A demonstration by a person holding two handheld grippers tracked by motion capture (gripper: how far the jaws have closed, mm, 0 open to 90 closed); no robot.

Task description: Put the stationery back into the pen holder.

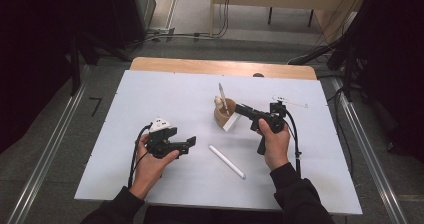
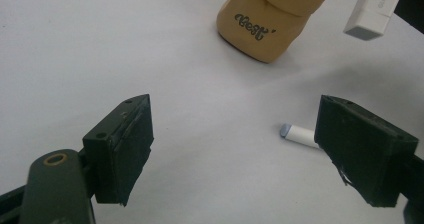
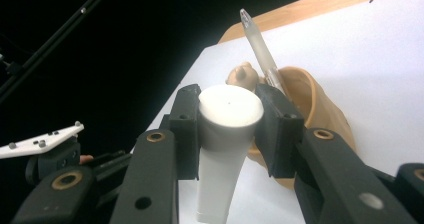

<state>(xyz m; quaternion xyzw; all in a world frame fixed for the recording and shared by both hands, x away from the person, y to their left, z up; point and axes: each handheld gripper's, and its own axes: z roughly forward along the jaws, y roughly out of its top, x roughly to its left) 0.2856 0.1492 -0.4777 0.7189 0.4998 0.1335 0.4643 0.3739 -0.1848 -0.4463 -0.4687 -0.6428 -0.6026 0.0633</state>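
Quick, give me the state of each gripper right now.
Left gripper: open, nothing between its jaws, above the white table.
Right gripper: shut on a white tube, beside the tan pouch.

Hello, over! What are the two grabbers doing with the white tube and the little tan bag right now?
Right gripper shut on white tube, beside tan pouch. Left gripper open, holding nothing. White stick lies loose on the table, between the hands.
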